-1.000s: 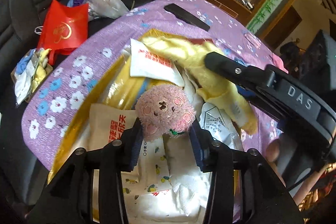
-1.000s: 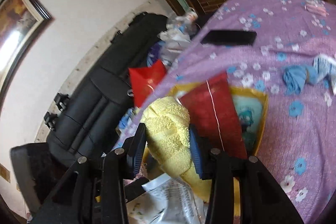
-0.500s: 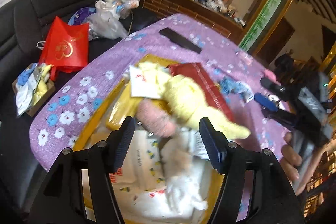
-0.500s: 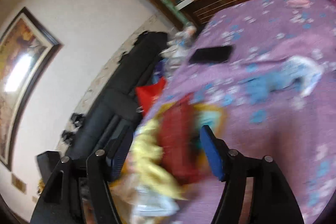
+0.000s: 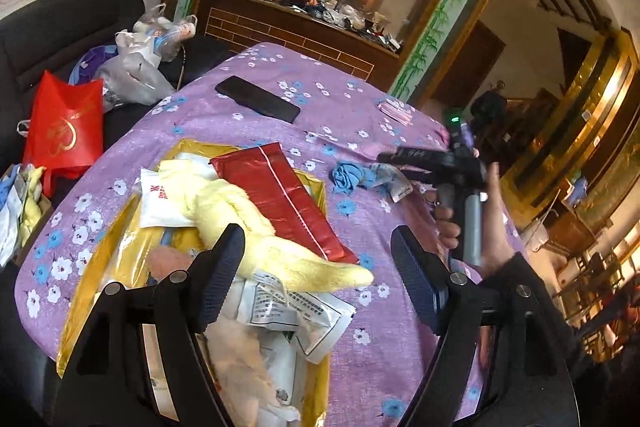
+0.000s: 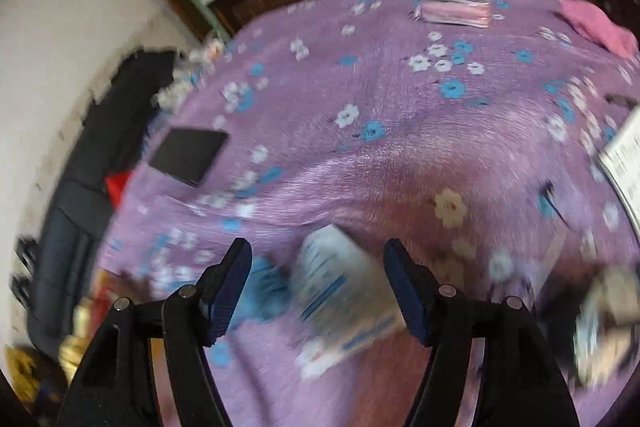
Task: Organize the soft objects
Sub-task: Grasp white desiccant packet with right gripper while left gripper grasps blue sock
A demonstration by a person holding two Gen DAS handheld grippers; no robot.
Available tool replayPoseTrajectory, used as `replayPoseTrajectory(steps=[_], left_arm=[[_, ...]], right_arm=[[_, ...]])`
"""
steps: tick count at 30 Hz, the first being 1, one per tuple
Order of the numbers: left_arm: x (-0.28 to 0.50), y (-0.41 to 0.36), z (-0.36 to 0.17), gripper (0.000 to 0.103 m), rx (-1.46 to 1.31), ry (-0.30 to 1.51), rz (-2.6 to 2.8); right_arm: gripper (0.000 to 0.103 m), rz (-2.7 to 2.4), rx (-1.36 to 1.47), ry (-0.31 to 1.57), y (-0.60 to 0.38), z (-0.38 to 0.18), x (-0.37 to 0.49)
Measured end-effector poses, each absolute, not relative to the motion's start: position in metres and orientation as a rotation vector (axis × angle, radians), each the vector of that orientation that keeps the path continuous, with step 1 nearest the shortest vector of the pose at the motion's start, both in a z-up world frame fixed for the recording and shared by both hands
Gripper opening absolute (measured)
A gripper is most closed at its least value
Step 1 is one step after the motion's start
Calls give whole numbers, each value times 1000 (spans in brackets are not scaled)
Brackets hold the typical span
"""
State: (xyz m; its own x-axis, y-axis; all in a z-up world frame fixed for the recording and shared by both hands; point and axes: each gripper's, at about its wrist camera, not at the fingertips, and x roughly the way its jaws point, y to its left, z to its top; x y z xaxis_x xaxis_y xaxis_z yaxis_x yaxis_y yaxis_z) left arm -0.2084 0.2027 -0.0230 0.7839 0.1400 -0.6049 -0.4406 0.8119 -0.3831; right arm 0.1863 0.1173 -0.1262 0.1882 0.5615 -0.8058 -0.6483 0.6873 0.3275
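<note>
The left gripper (image 5: 320, 267) has just been opening and now stands spread wide with nothing pressed between its pads; a second ago it pinched the pink plush toy (image 5: 168, 261), which now lies released in the gold tray (image 5: 80, 307), just behind its left finger; the gripper has lifted clear since then. The yellow towel (image 5: 256, 227), gripped by the right gripper a second ago, now lies draped over the tray's heap, its tail reaching between the left gripper's fingers, beside the red packet (image 5: 280, 199). Ahead and to the right, a hand (image 5: 472, 223) holds the right gripper (image 6: 318, 283), which has swung away from the tray; its jaws have likewise just parted, gripping nothing; below them, through heavy blur, lie what seem to be a blue cloth (image 6: 260, 291) and a white-and-blue packet (image 6: 340, 291) on the purple floral cloth (image 6: 400, 147).
</note>
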Motion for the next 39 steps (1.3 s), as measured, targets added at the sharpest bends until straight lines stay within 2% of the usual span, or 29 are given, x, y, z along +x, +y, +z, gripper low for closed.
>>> replayPoseTrajectory(steps=[5, 10, 12, 15, 19, 24, 27, 34, 35, 37, 39], left_arm=[[-205, 198, -21, 76, -520, 602, 310], [-187, 193, -17, 76, -502, 633, 306], [-183, 189, -13, 76, -486, 645, 304], [-167, 184, -5, 76, -446, 684, 288], [-126, 165, 3, 76, -328, 745, 255], [-41, 147, -16, 76, -190, 895, 189], [17, 147, -40, 76, -90, 991, 200], [99, 177, -118, 76, 76, 1197, 290], [104, 181, -126, 67, 64, 1224, 299], [105, 192, -128, 59, -47, 1214, 299], [105, 194, -130, 46, -74, 1240, 304]], right_arm=[[68, 939, -20, 1099, 93, -128, 160], [67, 821, -147, 1062, 109, -134, 149], [49, 783, -161, 1033, 107, -134, 147], [39, 790, -112, 1061, 91, -126, 145], [38, 831, -35, 1071, 56, -109, 125], [38, 879, 84, 931, 13, -90, 118], [38, 864, 172, 914, -6, -85, 128], [38, 871, 248, 952, -13, -89, 142], [38, 871, 245, 956, -11, -91, 142], [38, 868, 233, 956, -8, -92, 142], [38, 870, 231, 957, -7, -92, 140]])
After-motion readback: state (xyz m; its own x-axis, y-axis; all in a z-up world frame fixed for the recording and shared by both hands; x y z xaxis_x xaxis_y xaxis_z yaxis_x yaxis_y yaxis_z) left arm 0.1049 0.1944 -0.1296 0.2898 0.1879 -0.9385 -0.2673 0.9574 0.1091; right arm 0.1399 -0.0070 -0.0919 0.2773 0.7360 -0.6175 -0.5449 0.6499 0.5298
